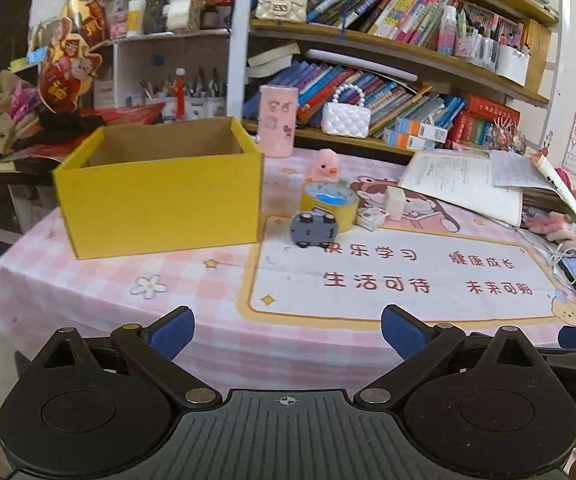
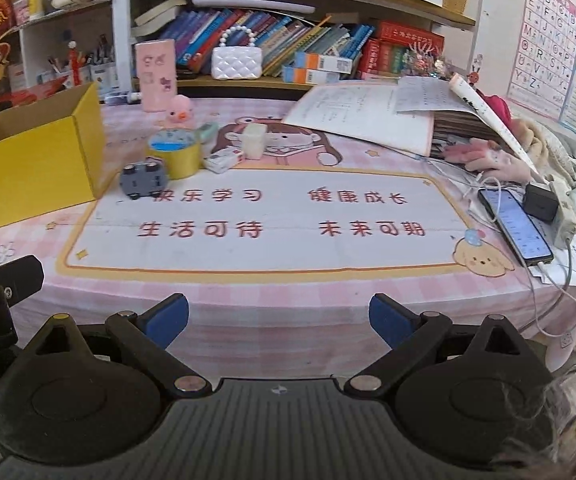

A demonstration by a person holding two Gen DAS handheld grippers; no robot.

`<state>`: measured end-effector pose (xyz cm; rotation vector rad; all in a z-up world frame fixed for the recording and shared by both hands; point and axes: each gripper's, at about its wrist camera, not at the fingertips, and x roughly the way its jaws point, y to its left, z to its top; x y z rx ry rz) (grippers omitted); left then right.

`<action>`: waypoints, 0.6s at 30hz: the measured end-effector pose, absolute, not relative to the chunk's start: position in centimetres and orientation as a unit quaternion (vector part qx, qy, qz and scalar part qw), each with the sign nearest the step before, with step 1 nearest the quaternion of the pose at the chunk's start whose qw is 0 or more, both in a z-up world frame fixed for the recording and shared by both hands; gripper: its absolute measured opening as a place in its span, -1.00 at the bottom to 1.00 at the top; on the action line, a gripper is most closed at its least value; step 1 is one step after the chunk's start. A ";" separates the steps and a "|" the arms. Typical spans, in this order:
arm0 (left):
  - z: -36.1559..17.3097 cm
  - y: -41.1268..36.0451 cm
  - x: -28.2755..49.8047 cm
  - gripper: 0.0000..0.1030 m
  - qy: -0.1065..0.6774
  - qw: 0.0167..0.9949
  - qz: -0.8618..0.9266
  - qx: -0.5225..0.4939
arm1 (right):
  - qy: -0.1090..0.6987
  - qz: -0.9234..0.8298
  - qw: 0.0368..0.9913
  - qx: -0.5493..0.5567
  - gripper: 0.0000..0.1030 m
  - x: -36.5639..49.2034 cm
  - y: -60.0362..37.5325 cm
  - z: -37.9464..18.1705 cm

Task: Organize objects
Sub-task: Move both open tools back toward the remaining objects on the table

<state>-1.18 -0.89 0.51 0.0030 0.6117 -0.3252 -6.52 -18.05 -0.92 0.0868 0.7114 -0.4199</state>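
Left gripper spread wide and empty at bottom centre; right gripper likewise; yellow box centre left, overturned toy car just beside yellow tape roll mid-frame

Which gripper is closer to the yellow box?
Left. The left gripper sits open at the table edge just right of the yellow box; the right gripper, also open, sits farther right, the box far off its left.
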 end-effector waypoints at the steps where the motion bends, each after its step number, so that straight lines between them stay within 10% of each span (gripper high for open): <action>1: 0.4 -1.2 -0.9 0.96 0.302 0.940 -0.160 0.004 | 0.347 -0.207 0.914 0.044 0.90 -6.3 -18.5 -1.0; 18: -0.5 -5.6 4.9 0.96 0.345 0.928 -0.136 0.023 | 0.373 -0.195 0.906 0.044 0.90 0.8 -23.7 -1.4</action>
